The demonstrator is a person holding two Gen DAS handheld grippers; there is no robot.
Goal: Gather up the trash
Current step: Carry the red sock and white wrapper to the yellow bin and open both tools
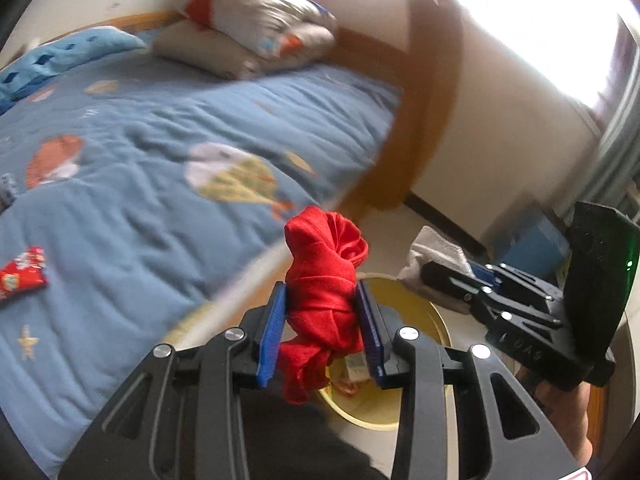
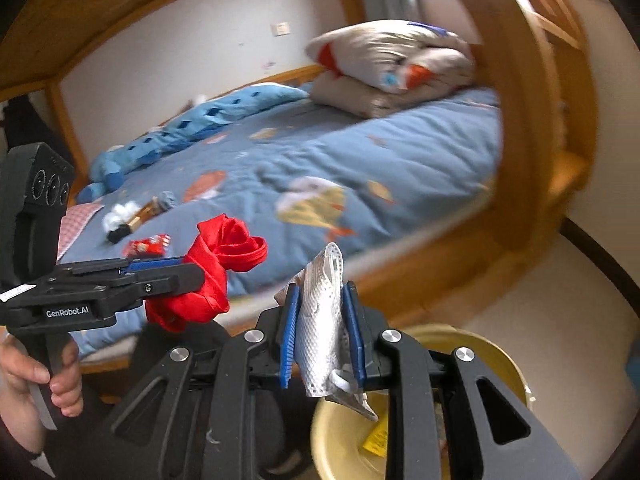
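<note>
Red crumpled cloth wad (image 1: pixel 324 280), satiny, is clamped between the blue ribbed pads of the left gripper (image 1: pixel 325 328); it stands up out of the jaws with a tail hanging below them. In the right wrist view the same wad (image 2: pixel 216 272) sticks out past the left gripper (image 2: pixel 160 276), held by the person's hand (image 2: pixel 48 376). The right gripper (image 2: pixel 320 332) is clenched on a white perforated face mask (image 2: pixel 324 312), long axis running up along the fingers, ear loop and lower end dangling below the pads.

Key relation: the round yellow plastic bin (image 1: pixel 404 360) sits on the floor directly below and just ahead of both grippers. In the left wrist view its open mouth lies under the wad's hanging tail. In the right wrist view the bin's rim (image 2: pixel 480 344) is under the mask's lower end, some wrappers already inside. Both grippers point down at a slant toward it, the right gripper (image 1: pixel 496 292) just to the right of the left one.

Judgement: both loads look roughly over the mouth, so the drop seems close; neither arm is clearly nearer. The cloth's loose tail may catch on the rim.

More litter is on the blue quilted bedspread (image 2: pixel 360 152): a red printed snack wrapper (image 1: pixel 22 276), well to the left.
</note>
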